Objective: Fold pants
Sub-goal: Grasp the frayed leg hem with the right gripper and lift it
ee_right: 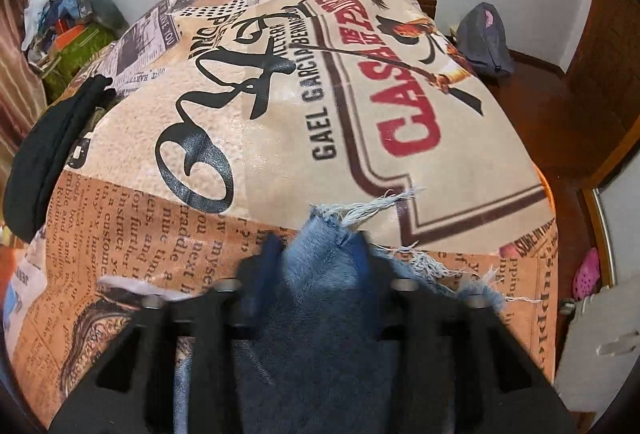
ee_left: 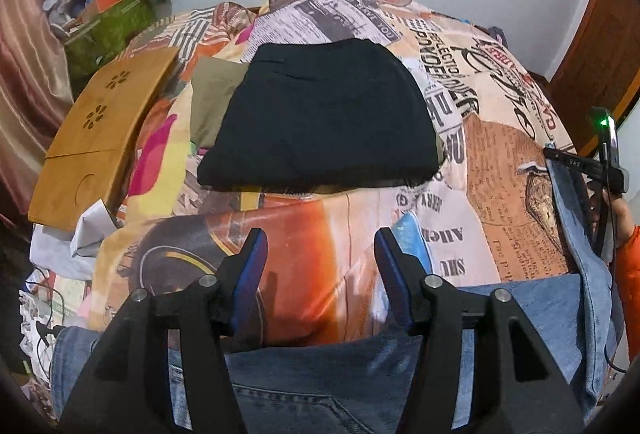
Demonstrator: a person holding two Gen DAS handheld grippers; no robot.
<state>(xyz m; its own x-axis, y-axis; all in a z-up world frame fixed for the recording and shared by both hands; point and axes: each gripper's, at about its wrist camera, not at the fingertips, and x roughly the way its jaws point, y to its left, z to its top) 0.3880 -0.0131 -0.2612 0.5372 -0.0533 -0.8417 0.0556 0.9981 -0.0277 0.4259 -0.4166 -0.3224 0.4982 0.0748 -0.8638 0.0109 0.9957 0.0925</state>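
Blue jeans lie on the printed bedspread at the near edge, under my left gripper, which is open and empty above the waist part. One jeans leg rises at the right, held by my right gripper. In the right wrist view my right gripper is shut on the frayed hem of the jeans leg, just above the bedspread.
A folded black garment lies on an olive one mid-bed; its edge shows in the right wrist view. A wooden lap tray and a clothes pile are at left. Wooden furniture stands at right.
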